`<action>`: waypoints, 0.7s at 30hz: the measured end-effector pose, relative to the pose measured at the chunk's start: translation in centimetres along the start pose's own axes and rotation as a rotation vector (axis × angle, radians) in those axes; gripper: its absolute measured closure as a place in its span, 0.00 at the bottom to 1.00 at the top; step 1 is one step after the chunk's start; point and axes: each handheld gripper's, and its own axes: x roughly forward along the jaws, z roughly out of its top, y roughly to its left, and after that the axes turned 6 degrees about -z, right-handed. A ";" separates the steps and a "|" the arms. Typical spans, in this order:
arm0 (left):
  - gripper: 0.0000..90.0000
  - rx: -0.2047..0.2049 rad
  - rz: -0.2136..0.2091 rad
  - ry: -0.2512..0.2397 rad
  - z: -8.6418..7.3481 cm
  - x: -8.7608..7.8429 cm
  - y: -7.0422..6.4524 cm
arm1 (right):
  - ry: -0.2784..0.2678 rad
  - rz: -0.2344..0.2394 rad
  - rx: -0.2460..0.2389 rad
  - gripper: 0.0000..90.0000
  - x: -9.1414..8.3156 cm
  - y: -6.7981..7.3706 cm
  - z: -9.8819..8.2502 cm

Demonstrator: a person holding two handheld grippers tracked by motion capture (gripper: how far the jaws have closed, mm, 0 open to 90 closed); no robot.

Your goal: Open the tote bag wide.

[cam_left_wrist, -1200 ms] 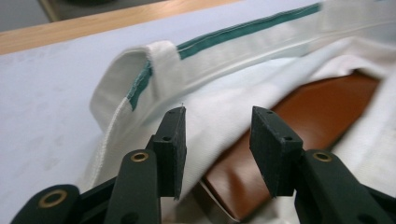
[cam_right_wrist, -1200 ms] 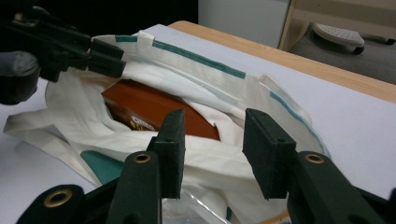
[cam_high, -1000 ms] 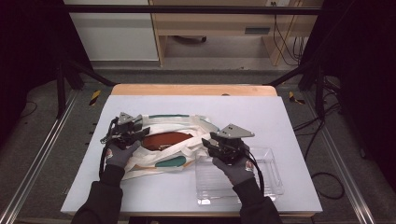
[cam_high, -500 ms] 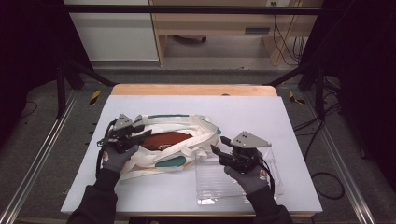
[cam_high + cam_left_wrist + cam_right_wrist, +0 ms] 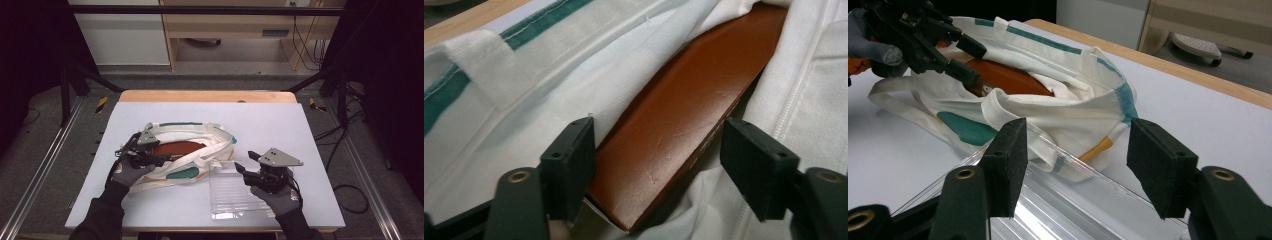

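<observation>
- Left gripper (image 5: pixel 159 159): jaws just opened, astride brown box (image 5: pixel 694 115), released.
- Right gripper (image 5: pixel 244 163): jaws just opened, nothing between them, above clear tray (image 5: pixel 230 192).
- Bag (image 5: pixel 210 142): holds box.

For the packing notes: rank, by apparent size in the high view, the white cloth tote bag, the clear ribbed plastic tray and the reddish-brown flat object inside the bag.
1. White cloth tote bag
2. Clear ribbed plastic tray
3. Reddish-brown flat object, partly hidden in the bag
</observation>
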 end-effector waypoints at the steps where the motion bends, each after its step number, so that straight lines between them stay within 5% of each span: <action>1: 0.27 0.007 0.001 0.004 0.1 0.1 0.0 | 0.002 0.001 0.005 0.46 0.0 -0.1 -0.1; 6: 0.21 0.041 0.012 -0.002 0.1 0.7 0.3 | 0.016 0.003 0.003 0.44 0.1 -0.1 -0.1; 17: 0.13 0.036 -0.020 0.035 0.5 1.8 1.4 | 0.026 0.005 0.005 0.43 0.2 -0.4 -0.2; 21: 0.12 0.070 -0.020 0.038 0.2 2.0 1.3 | 0.026 0.005 0.010 0.43 0.2 -0.5 -0.3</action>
